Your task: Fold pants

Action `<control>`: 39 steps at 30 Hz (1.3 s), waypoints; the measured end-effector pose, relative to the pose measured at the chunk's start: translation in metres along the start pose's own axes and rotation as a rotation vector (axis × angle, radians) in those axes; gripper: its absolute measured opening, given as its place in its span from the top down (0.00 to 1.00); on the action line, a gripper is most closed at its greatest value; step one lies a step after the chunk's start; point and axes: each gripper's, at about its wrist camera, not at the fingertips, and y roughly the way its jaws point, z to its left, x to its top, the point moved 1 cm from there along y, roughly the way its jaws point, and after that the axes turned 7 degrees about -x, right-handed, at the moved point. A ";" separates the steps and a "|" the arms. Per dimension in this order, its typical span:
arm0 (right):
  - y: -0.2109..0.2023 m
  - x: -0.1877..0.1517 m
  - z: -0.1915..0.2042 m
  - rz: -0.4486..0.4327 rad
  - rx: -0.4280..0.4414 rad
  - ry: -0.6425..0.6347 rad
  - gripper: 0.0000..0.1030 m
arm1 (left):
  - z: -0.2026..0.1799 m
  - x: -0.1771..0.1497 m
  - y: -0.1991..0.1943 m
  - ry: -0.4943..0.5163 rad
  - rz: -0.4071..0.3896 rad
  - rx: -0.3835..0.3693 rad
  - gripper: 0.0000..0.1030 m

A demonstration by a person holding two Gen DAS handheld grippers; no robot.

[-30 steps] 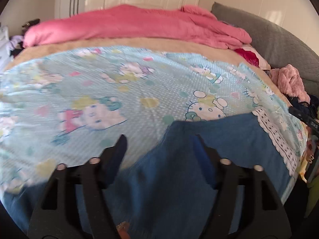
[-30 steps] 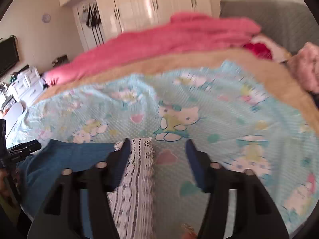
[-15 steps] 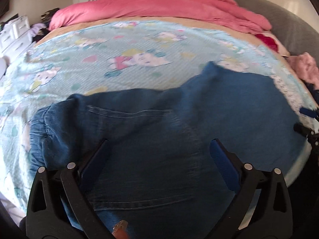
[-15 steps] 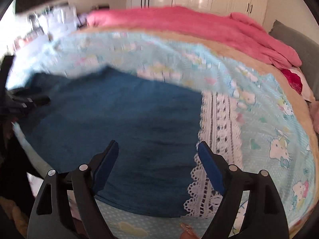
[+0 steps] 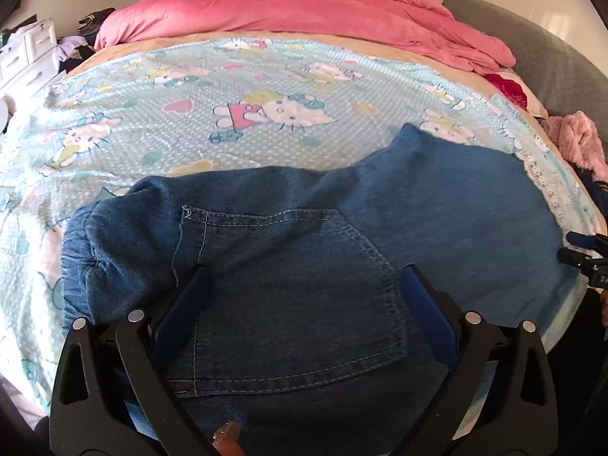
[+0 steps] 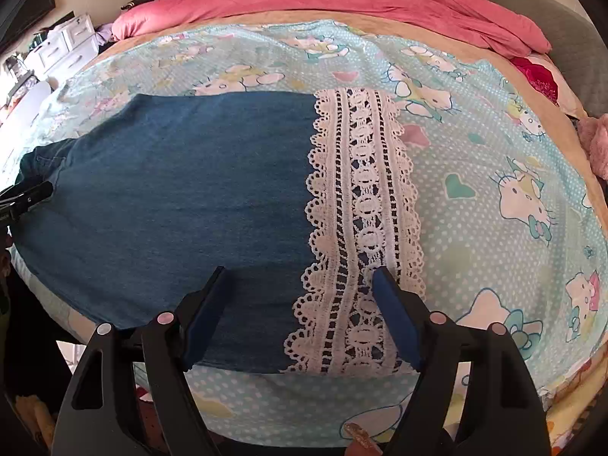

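Observation:
Blue denim pants point(image 5: 342, 235) lie flat along the near edge of the bed, waistband at the left, legs running right. A back pocket point(image 5: 288, 304) faces up. The leg ends carry a white lace hem point(image 6: 361, 205), seen in the right wrist view over the denim point(image 6: 171, 190). My left gripper point(image 5: 304, 285) is open, hovering over the pocket near the waist. My right gripper point(image 6: 298, 288) is open above the leg ends where denim meets lace. Each gripper shows at the other view's edge: the right one in the left wrist view point(image 5: 585, 254), the left one in the right wrist view point(image 6: 26, 197).
The bed has a light blue cartoon-cat sheet point(image 5: 228, 114). A pink duvet point(image 5: 304, 11) is bunched at the far side. A grey headboard point(image 5: 551, 64) and pink clothes point(image 5: 581, 144) are at the right. White drawers point(image 5: 22, 57) stand at the left.
Both grippers pulled back toward the near bed edge and tilted down, bringing the pants into full view. Both jaws opened wider than a second ago.

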 end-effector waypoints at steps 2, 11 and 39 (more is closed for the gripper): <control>-0.012 -0.004 -0.002 -0.048 0.010 0.014 0.19 | -0.007 0.000 -0.010 0.017 -0.018 -0.012 0.09; -0.041 -0.015 0.035 -0.110 0.063 -0.032 0.17 | -0.055 -0.016 -0.026 0.167 -0.003 -0.056 0.09; -0.042 -0.024 0.045 -0.077 0.064 0.022 0.15 | -0.074 -0.037 -0.028 0.216 0.071 -0.078 0.09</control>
